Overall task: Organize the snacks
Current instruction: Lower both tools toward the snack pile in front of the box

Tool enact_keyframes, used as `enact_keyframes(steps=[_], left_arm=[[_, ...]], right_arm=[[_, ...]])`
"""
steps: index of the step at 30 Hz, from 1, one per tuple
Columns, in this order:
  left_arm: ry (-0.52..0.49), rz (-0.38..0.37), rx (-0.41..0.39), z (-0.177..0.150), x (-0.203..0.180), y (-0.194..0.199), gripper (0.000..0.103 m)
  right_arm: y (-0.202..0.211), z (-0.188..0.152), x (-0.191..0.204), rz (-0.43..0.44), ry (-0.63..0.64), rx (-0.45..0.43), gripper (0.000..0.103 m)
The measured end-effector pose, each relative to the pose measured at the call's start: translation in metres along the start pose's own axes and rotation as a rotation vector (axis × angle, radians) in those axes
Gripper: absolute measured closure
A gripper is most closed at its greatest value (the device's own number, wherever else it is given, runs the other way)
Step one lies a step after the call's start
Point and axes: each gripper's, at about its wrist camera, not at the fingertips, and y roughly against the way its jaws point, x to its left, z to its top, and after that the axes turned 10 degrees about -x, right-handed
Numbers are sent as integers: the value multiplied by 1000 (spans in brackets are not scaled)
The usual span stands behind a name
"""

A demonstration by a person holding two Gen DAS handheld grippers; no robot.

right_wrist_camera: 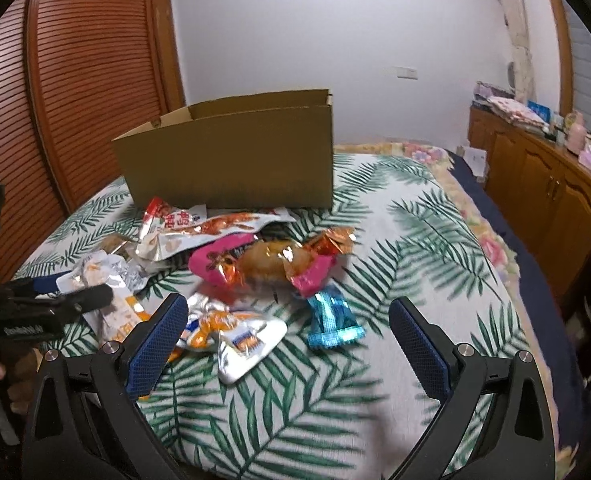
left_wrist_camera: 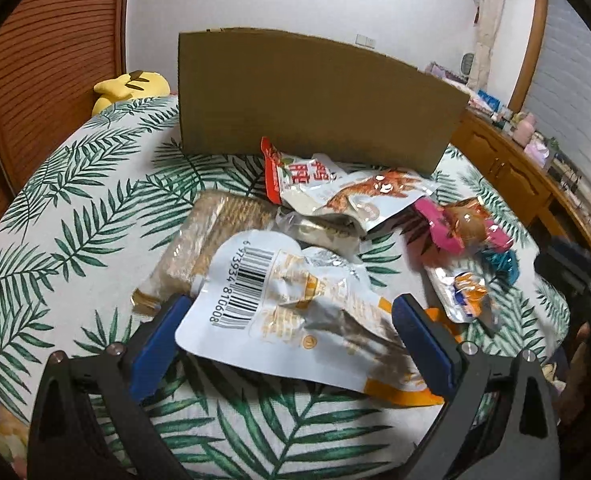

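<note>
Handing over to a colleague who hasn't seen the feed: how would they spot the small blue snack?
Find the cardboard box on the leaf-print bedspread; the snack pile lies in front of it. At the pile's near right edge, just below the pink packet, lies the blue candy wrapper, the only shiny turquoise piece there.

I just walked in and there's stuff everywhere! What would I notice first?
First, the big brown cardboard box standing open at the back of the leaf-patterned bedspread. Right in front of it lies a messy heap of snack packets, with a bright pink packet and a shiny blue candy standing out. Up close, the left claw has its blue fingers on either side of a white packet with a barcode.
</note>
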Motion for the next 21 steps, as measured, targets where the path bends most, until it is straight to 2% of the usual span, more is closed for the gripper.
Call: enact_keyframes(steps=[9, 15, 21], left_arm=[[26, -47, 9, -1, 16, 2, 9], [30, -62, -1, -1, 24, 5, 11], [53, -85, -13, -1, 36, 8, 26]], right_arm=[[-42, 27, 9, 147, 130, 85, 20], [-74, 26, 12, 222, 236, 214, 21], [-91, 17, 14, 231, 304, 293, 21]])
